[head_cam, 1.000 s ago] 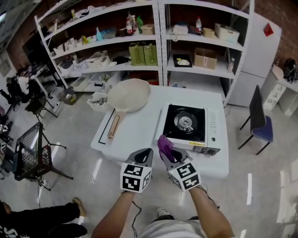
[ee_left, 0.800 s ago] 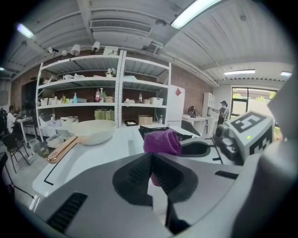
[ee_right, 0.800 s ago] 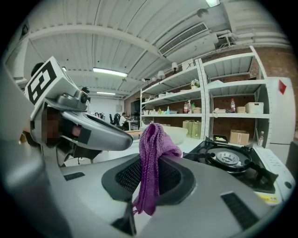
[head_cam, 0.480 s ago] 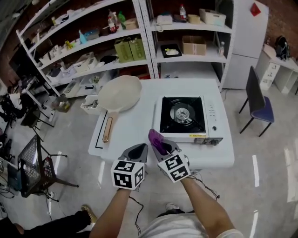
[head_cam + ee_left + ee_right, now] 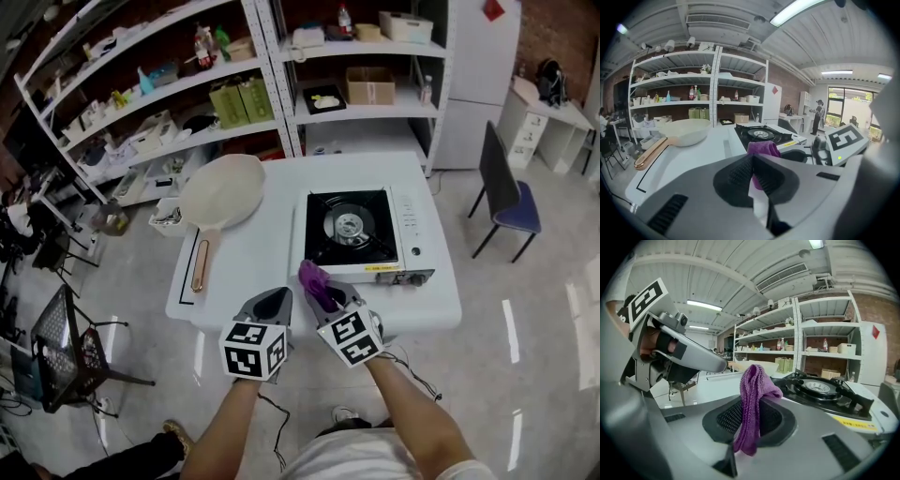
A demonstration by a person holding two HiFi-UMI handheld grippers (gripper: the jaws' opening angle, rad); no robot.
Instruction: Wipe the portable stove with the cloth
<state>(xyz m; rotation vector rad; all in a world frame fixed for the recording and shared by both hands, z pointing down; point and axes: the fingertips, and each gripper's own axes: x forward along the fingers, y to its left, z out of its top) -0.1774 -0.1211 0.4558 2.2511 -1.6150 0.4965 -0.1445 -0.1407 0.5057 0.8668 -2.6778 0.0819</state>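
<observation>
Pinching purple cloth (image 5: 313, 281), right gripper (image 5: 334, 296) fingers (image 5: 725, 420) (left gripper (image 5: 271, 306) fingers together, empty) near the stove (image 5: 352, 228).

Light: bright and even, from ceiling strips (image 5: 801, 10).
Glare: white streaks on the glossy floor (image 5: 514, 328); desk (image 5: 262, 248) nearly washed out.
Distortion: shelves (image 5: 366, 113) bow; tool views ringed black.
Focus: left tool (image 5: 751, 161) slightly soft close up.
</observation>
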